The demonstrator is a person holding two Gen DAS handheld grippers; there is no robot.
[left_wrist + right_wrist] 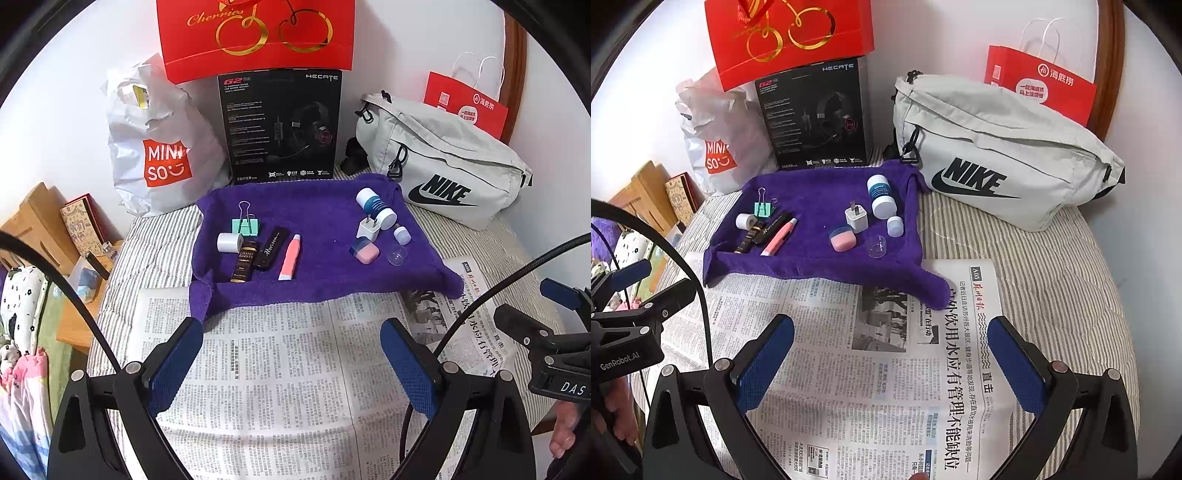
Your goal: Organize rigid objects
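A purple towel (325, 206) (812, 258) lies on the bed with small objects on it. At its left: a green binder clip (246, 225), a white cylinder (229, 242), a dark Grand Reserve tube (243, 262), a black Horizon case (269, 248), a pink pen (290, 258). At its right: a blue-and-white bottle (375, 207), a white charger plug (367, 229), a pink-and-blue case (365, 251), a small white cap (402, 234), a clear cap (397, 254). My left gripper (291, 363) and right gripper (892, 363) are open and empty above the newspaper (280, 369), short of the towel.
Behind the towel stand a Miniso bag (159, 147), a black headset box (280, 125), a red Cherries bag (255, 33), a grey Nike bag (443, 162) and a red paper bag (465, 105). A wooden side table (40, 225) is at the left.
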